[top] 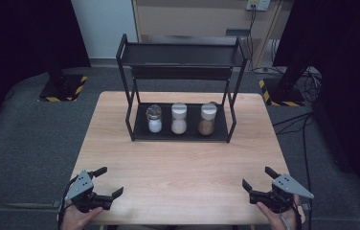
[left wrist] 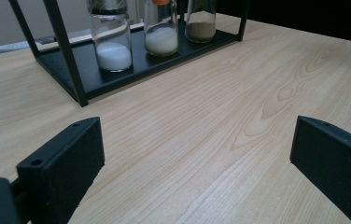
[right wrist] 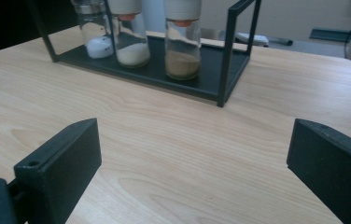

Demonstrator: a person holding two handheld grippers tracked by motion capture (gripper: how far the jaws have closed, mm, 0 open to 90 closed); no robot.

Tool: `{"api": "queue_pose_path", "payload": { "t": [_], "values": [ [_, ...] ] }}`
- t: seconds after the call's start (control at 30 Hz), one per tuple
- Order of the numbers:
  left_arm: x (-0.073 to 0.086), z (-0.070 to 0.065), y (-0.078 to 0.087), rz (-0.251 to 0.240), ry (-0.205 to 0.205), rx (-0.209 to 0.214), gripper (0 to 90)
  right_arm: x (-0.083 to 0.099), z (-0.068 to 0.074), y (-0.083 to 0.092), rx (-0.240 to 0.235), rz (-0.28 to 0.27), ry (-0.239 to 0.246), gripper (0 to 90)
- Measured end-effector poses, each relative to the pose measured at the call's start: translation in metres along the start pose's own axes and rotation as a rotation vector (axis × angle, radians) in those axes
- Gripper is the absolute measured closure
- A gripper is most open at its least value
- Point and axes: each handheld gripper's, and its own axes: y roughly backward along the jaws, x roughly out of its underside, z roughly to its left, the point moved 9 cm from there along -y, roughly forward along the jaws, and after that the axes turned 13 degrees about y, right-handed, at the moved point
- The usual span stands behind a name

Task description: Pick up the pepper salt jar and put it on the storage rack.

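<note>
A black two-tier metal rack (top: pixel 135 129) stands at the far middle of the wooden table (top: pixel 183 163). On its lower shelf stand three jars in a row: one with white powder (top: pixel 154 119), one with off-white grains (top: pixel 178 119) and one with brown powder (top: pixel 207 120). My left gripper (top: pixel 108 183) rests open at the near left edge, nothing between its jaws. My right gripper (top: pixel 259 178) is open at the near right edge, also holding nothing. The same jars show in the left gripper view (left wrist: pixel 113 39) and in the right gripper view (right wrist: pixel 182 44), well ahead of the jaws.
The rack's upper shelf (top: pixel 180 55) holds nothing visible. Bare wood lies between the grippers and the rack. Grey floor surrounds the table, with stand bases marked in yellow and black (top: pixel 63 88) and cables (top: pixel 298 120) at the back right.
</note>
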Motion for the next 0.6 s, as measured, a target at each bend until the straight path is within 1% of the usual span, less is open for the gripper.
{"api": "queue_pose_path", "payload": {
  "t": [0.1,0.23,0.6],
  "values": [
    [-0.0003,0.0009,0.0016,-0.009,-0.001,-0.015,2.1,0.0014,-0.0025,0.0011,0.020,0.005,0.003,3.4],
    [-0.0002,0.0036,0.0033,-0.022,0.009,-0.027,2.1,0.0030,-0.0051,0.0020,0.024,0.008,-0.007,3.4],
    [-0.0006,0.0035,0.0019,-0.010,0.003,-0.023,2.2,0.0032,-0.0056,0.0011,0.016,0.017,-0.012,3.4]
  ]
}}
